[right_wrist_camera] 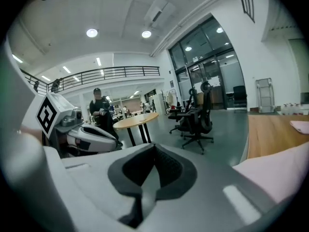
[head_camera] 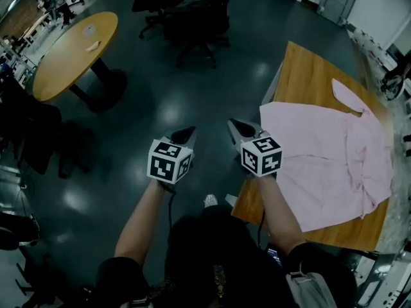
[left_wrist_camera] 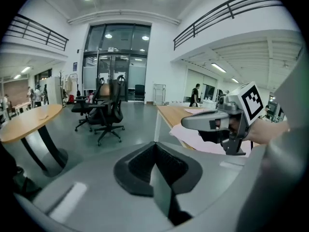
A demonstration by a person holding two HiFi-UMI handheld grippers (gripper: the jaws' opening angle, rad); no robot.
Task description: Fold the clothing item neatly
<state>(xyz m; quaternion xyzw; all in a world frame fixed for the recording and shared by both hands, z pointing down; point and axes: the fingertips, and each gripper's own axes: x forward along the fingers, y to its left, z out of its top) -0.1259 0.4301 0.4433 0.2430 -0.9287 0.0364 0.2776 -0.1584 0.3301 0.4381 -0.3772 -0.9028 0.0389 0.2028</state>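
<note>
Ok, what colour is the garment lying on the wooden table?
Pale pink, plain; the garment shows best in the head view.

The shirt (head_camera: 327,159) lies spread on the tabletop (head_camera: 308,76) at right; office chairs (head_camera: 192,18) stand behind, a round table (head_camera: 64,56) far left.

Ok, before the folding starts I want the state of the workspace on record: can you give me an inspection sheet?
Surface: rectangular wooden table, bare wood around the garment.
Job's things: pink shirt spread flat and unfolded, reaching the table's left edge.
Clutter: nothing seen on the table besides the shirt.
Grippers: left gripper and right gripper both shut and empty, over the floor, the right one close to the shirt.
Cables: thin dark cable hanging from the left gripper.
Surroundings: round table, office chairs, people far off.
</note>
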